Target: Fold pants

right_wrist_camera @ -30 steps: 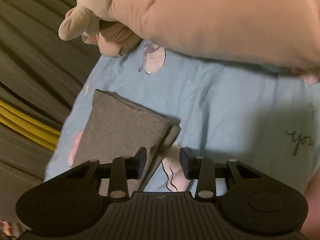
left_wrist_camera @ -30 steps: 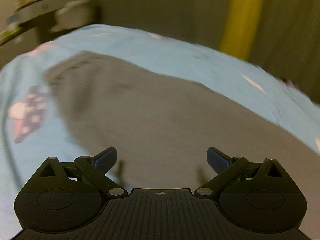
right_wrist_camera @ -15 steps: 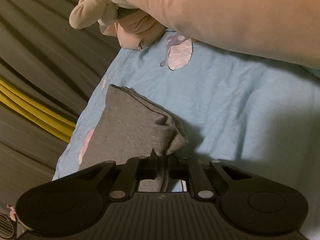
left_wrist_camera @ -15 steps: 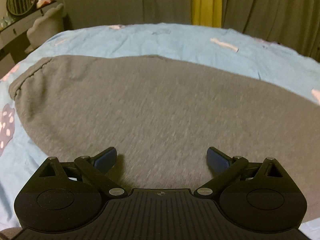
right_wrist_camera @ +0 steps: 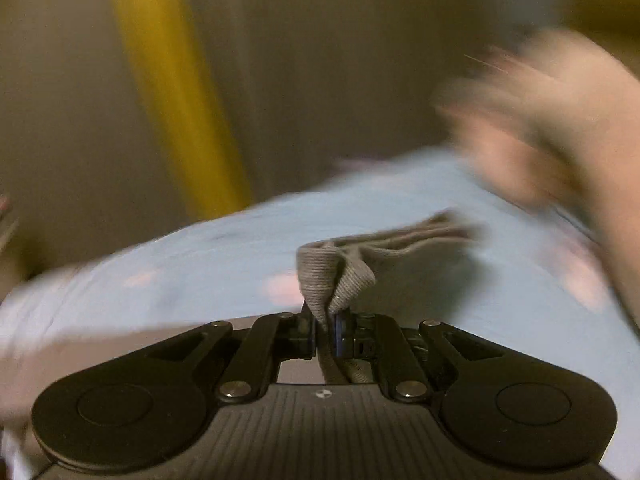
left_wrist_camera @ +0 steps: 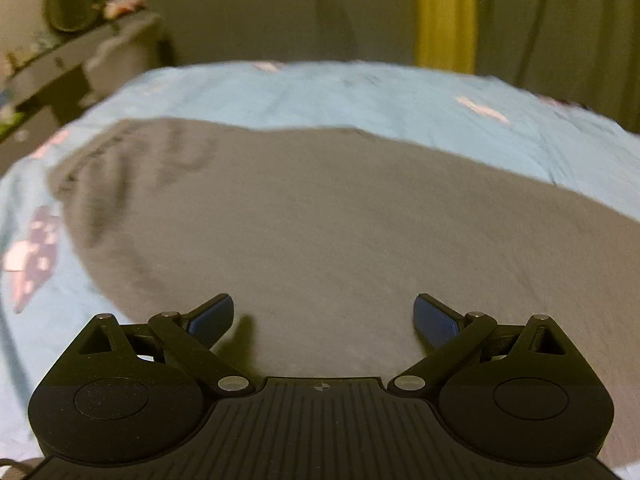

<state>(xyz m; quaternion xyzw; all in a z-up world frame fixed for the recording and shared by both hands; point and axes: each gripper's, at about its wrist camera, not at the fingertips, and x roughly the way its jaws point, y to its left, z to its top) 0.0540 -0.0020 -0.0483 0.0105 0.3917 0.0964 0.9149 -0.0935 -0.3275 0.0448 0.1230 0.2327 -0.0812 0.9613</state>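
**Operator A:** Since half a second ago, my right-wrist view has swung off the bedspread toward the curtains, and the clamped fabric has come up with it. Right gripper (right_wrist_camera: 325, 330): fingers closed on a ribbed edge of the grey pants (right_wrist_camera: 336, 280). The cloth bunches just above the pads and trails away toward the far right.

**Operator B:** Left side?

**Operator A:** Left gripper (left_wrist_camera: 323, 316): fingers spread wide, holding nothing. It hovers low over the pants (left_wrist_camera: 320, 232), which lie spread flat on the blue bedspread (left_wrist_camera: 360, 96); I cannot tell whether the tips touch the fabric.

**Operator B:** Farther out?

**Operator A:** In the right-wrist view, the bedspread (right_wrist_camera: 180, 264) lies beyond the pants, and a blurred pale shape (right_wrist_camera: 552, 128) sits at upper right; I cannot identify it. Behind stand a yellow curtain strip (right_wrist_camera: 172, 92) and grey drapes. In the left-wrist view, the yellow strip (left_wrist_camera: 444, 12) hangs behind the bed, and a shelf (left_wrist_camera: 72, 60) stands at far left.
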